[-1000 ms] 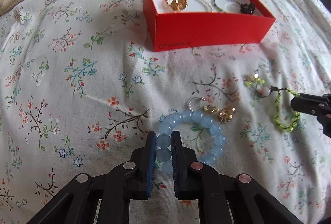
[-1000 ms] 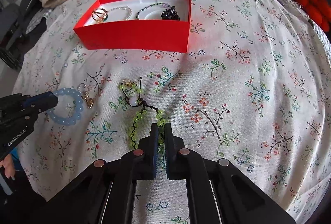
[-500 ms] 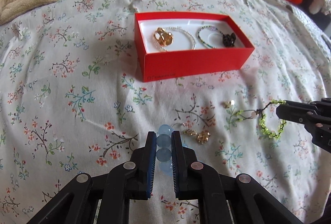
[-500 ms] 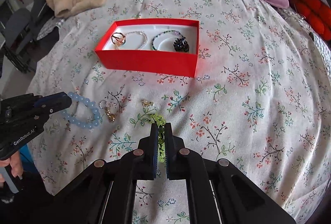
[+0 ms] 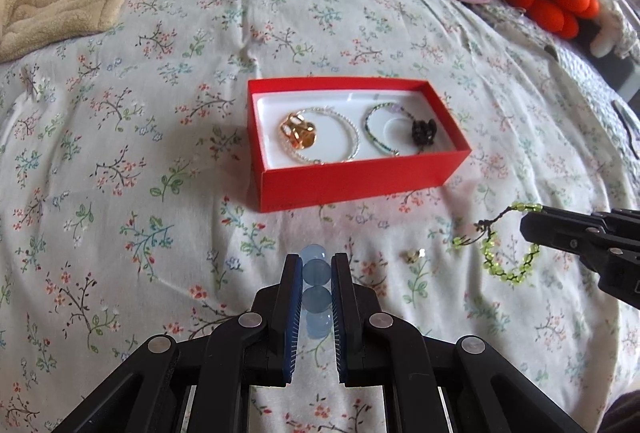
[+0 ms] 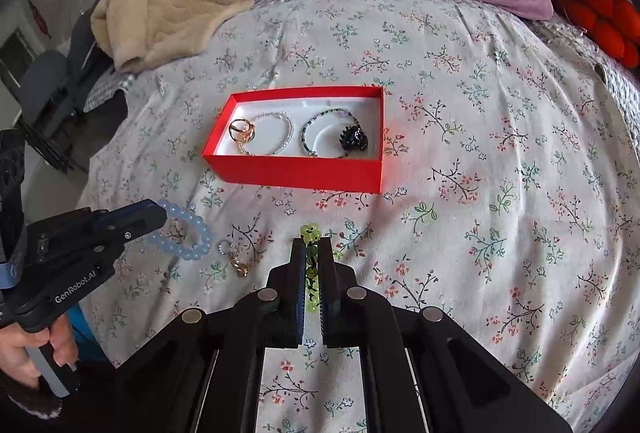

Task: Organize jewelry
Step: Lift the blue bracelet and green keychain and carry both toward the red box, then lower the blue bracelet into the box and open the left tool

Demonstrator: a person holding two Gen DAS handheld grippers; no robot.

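Both grippers lifted off the bed (image 5: 120,153) at once. Left gripper (image 5: 316,265) jaws clamped on the blue bead bracelet (image 6: 184,233); right gripper (image 6: 314,253) jaws pinched the green bead bracelet (image 5: 508,261). Both pieces airborne, short of the red box (image 5: 360,181); drop-in next, probably.

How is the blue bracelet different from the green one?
The blue bracelet has big, round, pale beads; the green bracelet has tiny bright beads on dark cord. The blue one is a plain ring, while the green one trails a loose tail. Both hang off the bedspread, each pinched in a shut hand-held gripper: left, right.
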